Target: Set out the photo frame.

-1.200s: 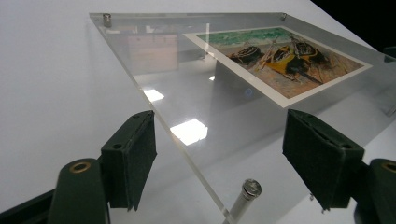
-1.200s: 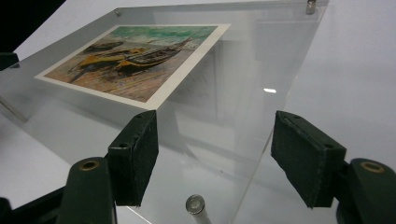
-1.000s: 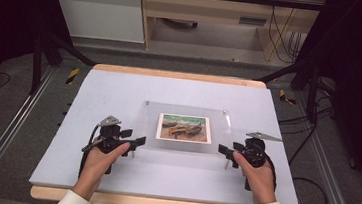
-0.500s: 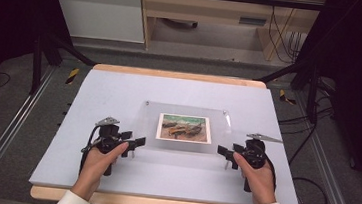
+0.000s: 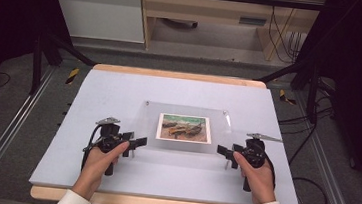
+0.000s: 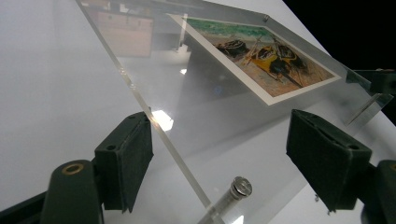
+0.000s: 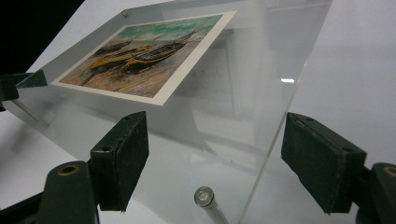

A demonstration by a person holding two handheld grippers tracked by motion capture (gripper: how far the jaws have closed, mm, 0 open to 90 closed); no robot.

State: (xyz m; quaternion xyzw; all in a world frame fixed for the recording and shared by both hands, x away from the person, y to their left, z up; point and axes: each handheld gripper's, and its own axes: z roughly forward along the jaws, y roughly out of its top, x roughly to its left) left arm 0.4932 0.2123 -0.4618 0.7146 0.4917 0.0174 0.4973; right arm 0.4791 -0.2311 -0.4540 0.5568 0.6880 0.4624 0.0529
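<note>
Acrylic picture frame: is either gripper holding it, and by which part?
Neither. Left gripper and right gripper stand open astride the acrylic picture frame's near corners.

The clear acrylic frame [image 5: 185,128] at frame centre holds a white-bordered picture [image 5: 184,128] of yellow and dark boats on brown sand under green. The tabletop [image 5: 119,91] is pale grey-white. Both claws' pads are black.

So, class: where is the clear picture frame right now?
In the high view, the clear picture frame lies at the middle of the white table, between the left hand-held gripper and right hand-held gripper.
</note>
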